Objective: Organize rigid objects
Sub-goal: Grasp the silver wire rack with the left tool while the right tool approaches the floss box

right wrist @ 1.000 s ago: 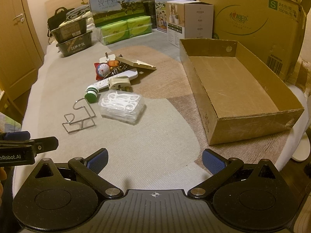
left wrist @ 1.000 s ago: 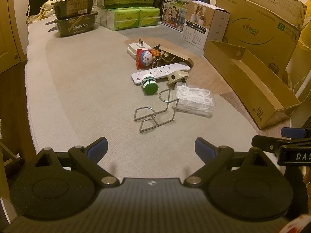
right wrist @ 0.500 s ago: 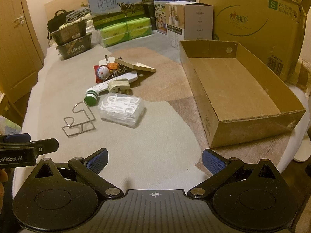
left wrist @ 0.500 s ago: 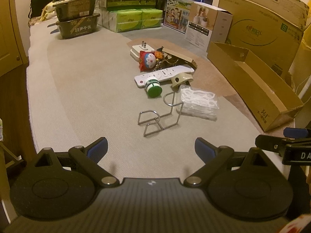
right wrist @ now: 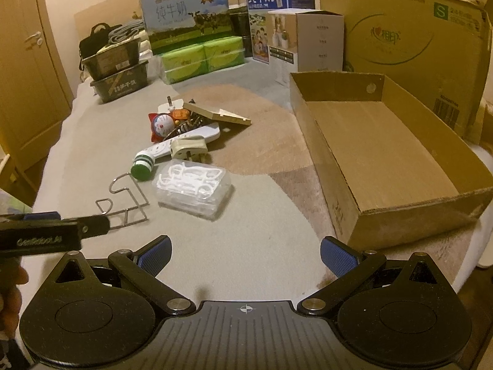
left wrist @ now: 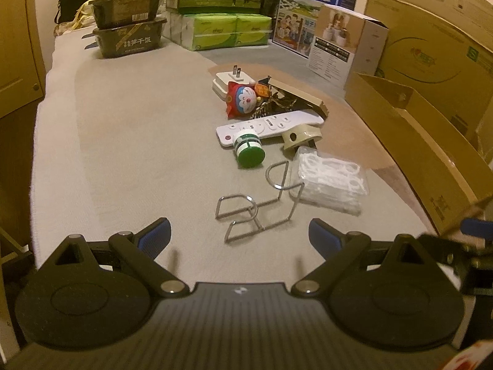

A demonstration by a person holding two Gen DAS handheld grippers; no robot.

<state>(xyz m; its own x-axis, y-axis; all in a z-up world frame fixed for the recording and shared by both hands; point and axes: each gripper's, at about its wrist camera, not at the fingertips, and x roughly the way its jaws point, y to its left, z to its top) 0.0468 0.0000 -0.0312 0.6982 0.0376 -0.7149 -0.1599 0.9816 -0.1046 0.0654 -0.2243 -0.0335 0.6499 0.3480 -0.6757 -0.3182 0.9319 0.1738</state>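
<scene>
A pile of small objects lies mid-bed: a bent wire holder point(left wrist: 258, 212) point(right wrist: 126, 205), a clear box of floss picks point(left wrist: 332, 182) point(right wrist: 194, 186), a green-capped bottle point(left wrist: 249, 148) point(right wrist: 142, 168), a white remote point(left wrist: 268, 126), a beige plug point(left wrist: 300, 138) point(right wrist: 188, 151), a Doraemon toy point(left wrist: 245, 98) point(right wrist: 161, 123) and a white adapter point(left wrist: 231, 81). My left gripper point(left wrist: 239, 236) is open and empty, just short of the wire holder. My right gripper point(right wrist: 245, 254) is open and empty, between the pile and the empty open cardboard box point(right wrist: 379, 151) point(left wrist: 409, 141).
Milk cartons point(right wrist: 185, 15), green tissue packs point(right wrist: 200, 58), two stacked black trays point(left wrist: 129, 30) and a white product box point(left wrist: 345, 46) line the far edge. A large carton point(right wrist: 409, 46) stands behind the open box. A wooden door point(right wrist: 30, 71) is left of the bed.
Both grippers have moved forward toward the pile, so the objects look nearer. The left gripper now reaches further into the right wrist view. Nothing has been grasped.
</scene>
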